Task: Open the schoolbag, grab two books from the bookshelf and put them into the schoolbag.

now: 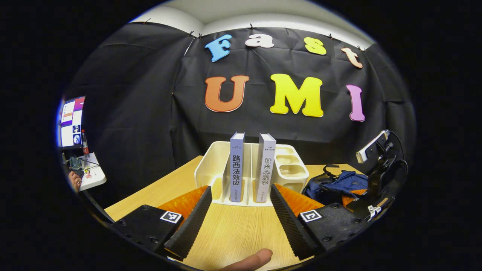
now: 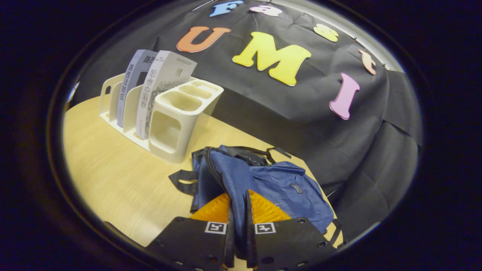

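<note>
My left gripper point(image 1: 239, 205) hangs with jaws wide, two books point(image 1: 237, 167) upright in the bookshelf point(image 1: 211, 165) at centre frame. My right gripper point(image 2: 238, 220) pinches blue schoolbag point(image 2: 271, 184) fabric, lower centre, on the desk point(image 2: 113, 177).

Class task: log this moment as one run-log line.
left gripper: open, facing books | right gripper: shut on schoolbag | books in bookshelf

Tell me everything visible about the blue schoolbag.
The schoolbag is dark blue soft fabric with black straps, lying slumped on the wooden table beside the cream bookshelf, not touching it. The right gripper is shut on a fold of its cloth. In the left gripper view it lies crumpled at right.
</note>
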`<state>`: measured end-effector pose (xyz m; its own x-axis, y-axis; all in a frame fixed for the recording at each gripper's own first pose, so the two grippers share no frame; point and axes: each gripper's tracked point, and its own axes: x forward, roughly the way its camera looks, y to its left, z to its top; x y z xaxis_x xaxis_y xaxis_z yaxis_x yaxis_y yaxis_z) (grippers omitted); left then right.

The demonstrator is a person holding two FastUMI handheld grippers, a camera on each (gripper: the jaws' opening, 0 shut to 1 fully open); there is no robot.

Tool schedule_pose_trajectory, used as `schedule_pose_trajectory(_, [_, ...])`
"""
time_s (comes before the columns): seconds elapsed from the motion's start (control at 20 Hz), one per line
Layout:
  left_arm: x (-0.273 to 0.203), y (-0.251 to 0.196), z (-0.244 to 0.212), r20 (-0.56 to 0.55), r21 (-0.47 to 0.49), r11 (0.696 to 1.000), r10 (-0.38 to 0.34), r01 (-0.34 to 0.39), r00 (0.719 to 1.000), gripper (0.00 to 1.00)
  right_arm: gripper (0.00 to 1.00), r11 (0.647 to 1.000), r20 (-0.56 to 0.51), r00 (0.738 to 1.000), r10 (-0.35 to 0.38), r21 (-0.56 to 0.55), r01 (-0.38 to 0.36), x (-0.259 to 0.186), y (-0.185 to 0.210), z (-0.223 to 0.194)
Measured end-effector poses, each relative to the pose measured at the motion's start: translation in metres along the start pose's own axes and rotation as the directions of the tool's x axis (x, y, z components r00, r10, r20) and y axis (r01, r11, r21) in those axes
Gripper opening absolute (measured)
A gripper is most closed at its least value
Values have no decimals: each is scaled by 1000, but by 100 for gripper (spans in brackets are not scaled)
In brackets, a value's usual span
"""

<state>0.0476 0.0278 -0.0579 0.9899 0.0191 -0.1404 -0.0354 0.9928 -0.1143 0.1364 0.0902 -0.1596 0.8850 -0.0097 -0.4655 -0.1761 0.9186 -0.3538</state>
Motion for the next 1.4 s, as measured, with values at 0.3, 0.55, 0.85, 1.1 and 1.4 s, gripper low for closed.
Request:
schedule_pose_trajectory(0.3, [1, -12, 0, 7, -25, 1000, -16, 16, 1000, 98, 6, 998, 30, 999, -26, 50, 24, -2, -50, 25])
schedule_pose_trajectory(0.55, [3, -21, -9, -10, -6, 1000, -18, 18, 1000, 98, 6, 996, 69, 997, -25, 92, 18, -5, -99, 45])
schedule_pose_trajectory(0.85, [9, -45, -6, -14, 24, 998, -58, 59, 998, 98, 5, 990, 164, 986, -38, 137, 16, -14, -158, 74])
schedule_pose_trajectory(1.1, [23, -48, 10, -23, 33, 997, -62, 63, 998, 98, 6, 988, 202, 979, -38, 155, 6, -14, -188, 82])
schedule_pose_trajectory(1.4, [50, -52, 52, 17, 24, 998, -59, 58, 998, 98, 6, 982, 234, 971, -47, 188, 2, -11, -228, 96])
